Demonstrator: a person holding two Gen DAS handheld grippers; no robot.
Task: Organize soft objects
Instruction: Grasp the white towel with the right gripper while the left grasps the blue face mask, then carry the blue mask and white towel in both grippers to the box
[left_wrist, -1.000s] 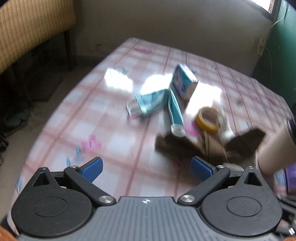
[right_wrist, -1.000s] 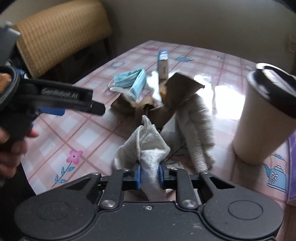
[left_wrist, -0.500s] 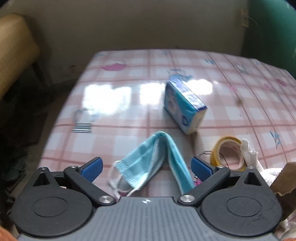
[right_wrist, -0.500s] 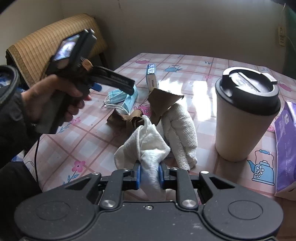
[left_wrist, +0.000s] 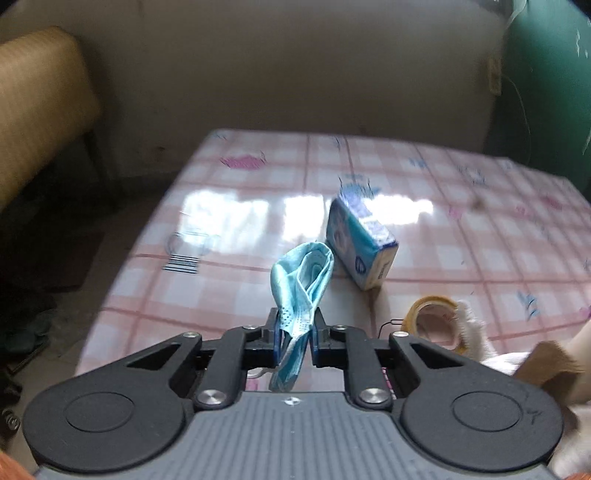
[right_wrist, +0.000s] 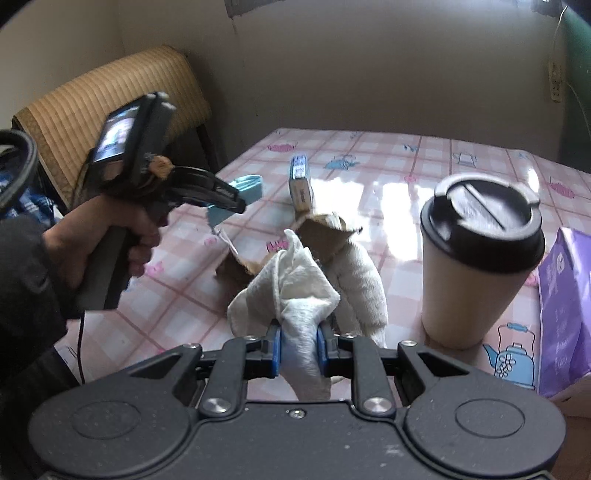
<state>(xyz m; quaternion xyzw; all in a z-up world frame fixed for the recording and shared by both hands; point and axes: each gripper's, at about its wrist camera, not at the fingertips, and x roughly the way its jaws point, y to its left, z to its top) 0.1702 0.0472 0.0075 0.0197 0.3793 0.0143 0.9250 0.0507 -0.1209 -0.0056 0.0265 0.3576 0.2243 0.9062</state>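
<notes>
A light blue face mask (left_wrist: 301, 273) hangs folded, lifted off the pink checked table (left_wrist: 221, 280). My left gripper (left_wrist: 295, 328) is closing on it, and the pads press on the fabric. In the right wrist view the same gripper (right_wrist: 236, 203), held in a person's hand (right_wrist: 99, 240), carries the mask (right_wrist: 247, 188) above the table's left side. My right gripper (right_wrist: 298, 332) is shut on a crumpled white cloth (right_wrist: 291, 288), raised a little. A rolled white towel (right_wrist: 364, 295) and a scrap of brown paper (right_wrist: 325, 236) lie just beyond it.
A blue and white box (left_wrist: 360, 245) stands behind the mask, with a roll of yellow tape (left_wrist: 432, 317) to its right. A lidded paper cup (right_wrist: 476, 266) and a purple pack (right_wrist: 565, 306) stand at the right. A woven chair (right_wrist: 110, 92) is beyond the table's left edge.
My left gripper went from wide open over the mask to shut on it and lifted it off the table. My right gripper rose slightly, still holding the white cloth.
</notes>
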